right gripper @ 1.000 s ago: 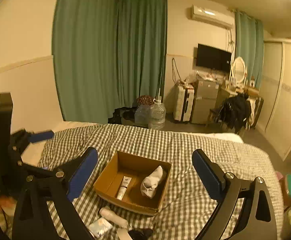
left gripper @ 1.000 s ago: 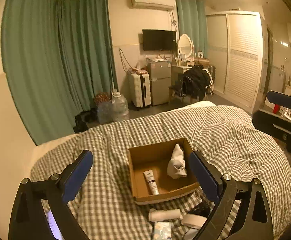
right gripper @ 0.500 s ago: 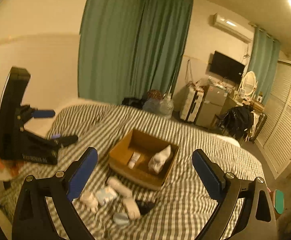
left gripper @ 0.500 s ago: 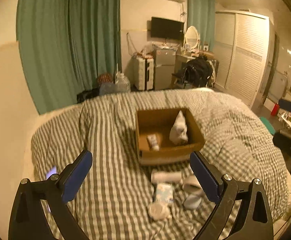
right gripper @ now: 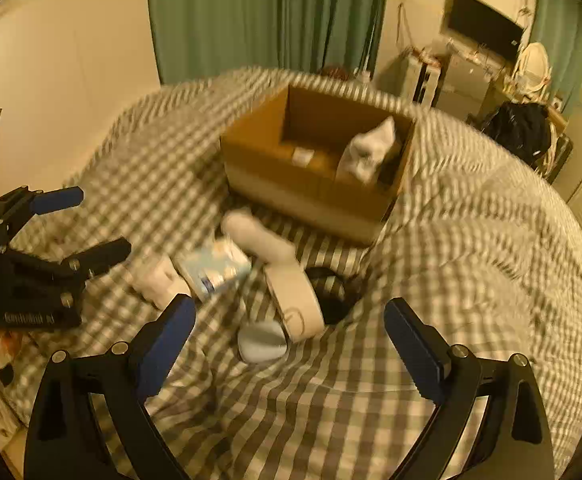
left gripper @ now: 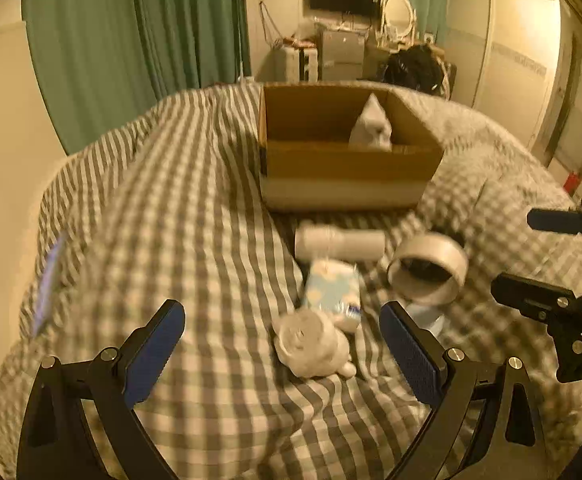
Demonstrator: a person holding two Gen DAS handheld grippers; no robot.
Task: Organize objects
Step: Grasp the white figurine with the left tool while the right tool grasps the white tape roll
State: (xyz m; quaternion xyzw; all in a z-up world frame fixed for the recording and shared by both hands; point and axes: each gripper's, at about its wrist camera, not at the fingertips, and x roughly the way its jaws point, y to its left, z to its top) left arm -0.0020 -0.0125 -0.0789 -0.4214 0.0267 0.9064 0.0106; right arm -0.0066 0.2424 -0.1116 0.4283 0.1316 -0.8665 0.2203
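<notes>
An open cardboard box [left gripper: 347, 168] stands on the checked bed; it holds a white sock [left gripper: 371, 128] and a small tube [right gripper: 302, 156]. In front of it lie a white bottle [left gripper: 339, 243], a tissue pack [left gripper: 333, 294], a white tape roll [left gripper: 429, 268], a white bundle [left gripper: 311, 342] and a pale blue lid [right gripper: 261, 345]. A black object [right gripper: 331, 292] lies behind the tape roll [right gripper: 295, 300]. My left gripper [left gripper: 283, 350] is open and empty, just above the bundle. My right gripper [right gripper: 289, 346] is open and empty, above the lid.
A phone [left gripper: 49, 280] lies on the bed at the left. Green curtains [left gripper: 131, 40] hang behind the bed, with a fridge, suitcase and dresser [left gripper: 343, 52] at the far wall. The bedcover [right gripper: 471, 240] bulges to the right of the box.
Both grippers have dropped toward the bed and moved closer to the loose items in front of the box. Both stay open. The objects have not moved.
</notes>
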